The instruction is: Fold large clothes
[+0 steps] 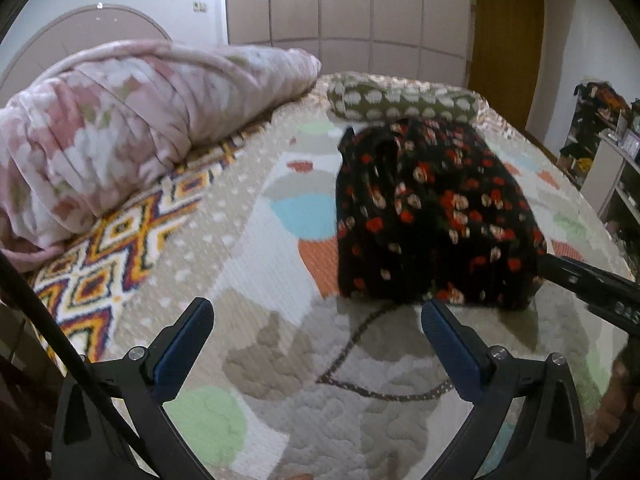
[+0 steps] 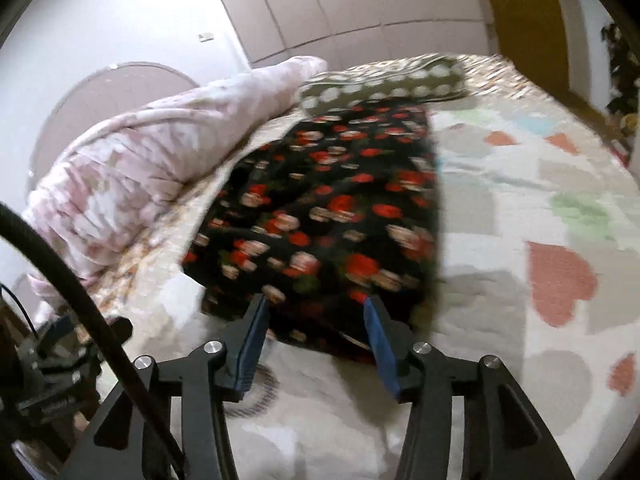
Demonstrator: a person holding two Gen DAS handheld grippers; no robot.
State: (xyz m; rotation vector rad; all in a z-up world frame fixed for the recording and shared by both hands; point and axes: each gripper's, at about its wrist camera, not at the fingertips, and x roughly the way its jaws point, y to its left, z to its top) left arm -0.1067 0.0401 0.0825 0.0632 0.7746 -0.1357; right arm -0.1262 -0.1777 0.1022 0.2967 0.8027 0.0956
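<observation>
Spread blue-padded fingers of the left gripper (image 1: 316, 344) hover empty over the quilted bed (image 1: 280, 360), the pink comforter (image 1: 120, 120) bunched left, while the soft, light, floppy floral garment (image 2: 328, 220) lies folded mid-bed, best pinched at its near hem, which the open right gripper (image 2: 316, 344) straddles, wardrobe (image 1: 340, 8) behind.

L gripper (image 1: 316, 344) jaws wide; R gripper (image 2: 316, 338) jaws apart.

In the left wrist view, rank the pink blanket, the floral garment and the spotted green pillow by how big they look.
1. pink blanket
2. floral garment
3. spotted green pillow

The pillow lies farthest away, so its true size is unsure.
</observation>
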